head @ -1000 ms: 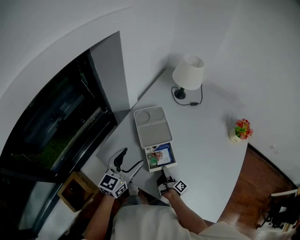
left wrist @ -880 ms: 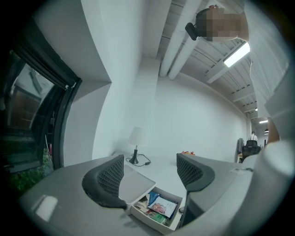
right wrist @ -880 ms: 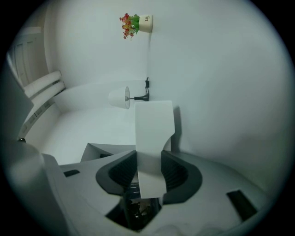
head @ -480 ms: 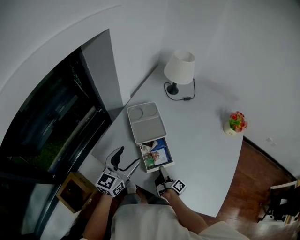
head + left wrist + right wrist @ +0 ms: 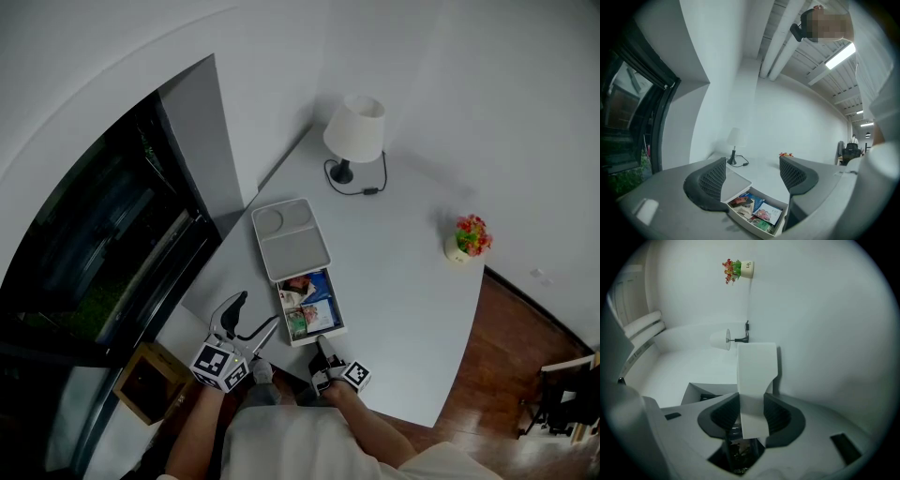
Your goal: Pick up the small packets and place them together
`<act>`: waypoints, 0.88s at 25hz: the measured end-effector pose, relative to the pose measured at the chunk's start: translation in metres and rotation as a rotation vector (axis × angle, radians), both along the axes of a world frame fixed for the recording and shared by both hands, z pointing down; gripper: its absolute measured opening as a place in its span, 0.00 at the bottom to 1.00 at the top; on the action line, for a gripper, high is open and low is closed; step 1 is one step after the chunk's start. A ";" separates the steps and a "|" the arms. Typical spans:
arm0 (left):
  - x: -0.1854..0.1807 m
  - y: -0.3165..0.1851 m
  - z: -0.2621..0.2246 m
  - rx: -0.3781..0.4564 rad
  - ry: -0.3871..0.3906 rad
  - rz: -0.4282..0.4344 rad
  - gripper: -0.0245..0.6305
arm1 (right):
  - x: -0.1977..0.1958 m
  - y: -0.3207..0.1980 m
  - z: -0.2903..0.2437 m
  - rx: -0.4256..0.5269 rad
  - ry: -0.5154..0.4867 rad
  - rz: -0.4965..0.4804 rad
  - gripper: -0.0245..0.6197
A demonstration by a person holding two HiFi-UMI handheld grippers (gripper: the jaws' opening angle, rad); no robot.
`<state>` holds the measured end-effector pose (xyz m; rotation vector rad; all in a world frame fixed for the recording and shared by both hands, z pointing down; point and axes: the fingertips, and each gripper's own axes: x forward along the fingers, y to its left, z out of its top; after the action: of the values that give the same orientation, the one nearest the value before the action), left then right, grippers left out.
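While the small packets (image 5: 308, 305) lie heaped in the open near compartment of the white box (image 5: 341, 319), its grey lid (image 5: 291, 239) covers only the far part. The right hand-held gripper (image 5: 322, 345) is at the box's near end, its jaws closed partway onto the pale near wall. The left hand-held gripper (image 5: 261, 314) hangs just left of the box with jaws wide apart and nothing between them. Beyond the box a lamp (image 5: 354, 131) stands on the tabletop (image 5: 403, 281), with a flower pot (image 5: 466, 237) well to the box's right.

No packet shows outside the box (so the gathering looks largely done). I judge the step to be shifting or steadying the box. Next, the right jaws should let go cleanly without dragging the box off the tabletop's near edge.
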<state>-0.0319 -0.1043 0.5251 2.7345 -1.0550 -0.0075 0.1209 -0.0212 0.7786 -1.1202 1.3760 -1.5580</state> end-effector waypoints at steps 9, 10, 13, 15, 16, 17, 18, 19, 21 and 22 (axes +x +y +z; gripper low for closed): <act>0.004 0.003 0.002 -0.003 0.001 0.010 0.57 | 0.013 0.005 -0.002 -0.007 0.018 -0.003 0.29; 0.005 0.003 0.002 -0.002 0.002 0.011 0.57 | 0.014 0.005 -0.002 -0.007 0.017 -0.005 0.29; 0.007 0.003 0.001 0.001 0.003 0.011 0.57 | 0.013 0.009 0.003 -0.013 0.023 -0.038 0.29; 0.008 0.002 0.001 0.001 0.002 0.009 0.57 | 0.012 0.011 0.011 -0.020 0.064 -0.089 0.29; 0.009 0.001 0.000 0.002 0.001 0.007 0.57 | 0.012 0.013 0.014 -0.032 0.102 -0.120 0.30; 0.009 0.000 0.000 0.004 0.000 0.006 0.57 | 0.012 0.015 0.014 -0.045 0.140 -0.152 0.36; 0.009 -0.001 -0.001 0.006 -0.001 0.004 0.57 | 0.012 0.017 0.013 -0.054 0.171 -0.182 0.37; 0.008 -0.002 -0.001 0.009 -0.004 0.003 0.57 | 0.014 0.020 0.012 -0.059 0.194 -0.205 0.39; 0.008 -0.003 -0.002 0.016 -0.011 0.002 0.57 | 0.025 0.029 0.007 -0.054 0.222 -0.225 0.45; 0.008 -0.004 -0.002 0.017 -0.014 0.002 0.57 | 0.034 0.034 0.002 -0.046 0.238 -0.223 0.45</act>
<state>-0.0242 -0.1079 0.5230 2.7553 -1.0601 0.0027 0.1552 0.0124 0.7801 -1.2467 1.6786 -1.6603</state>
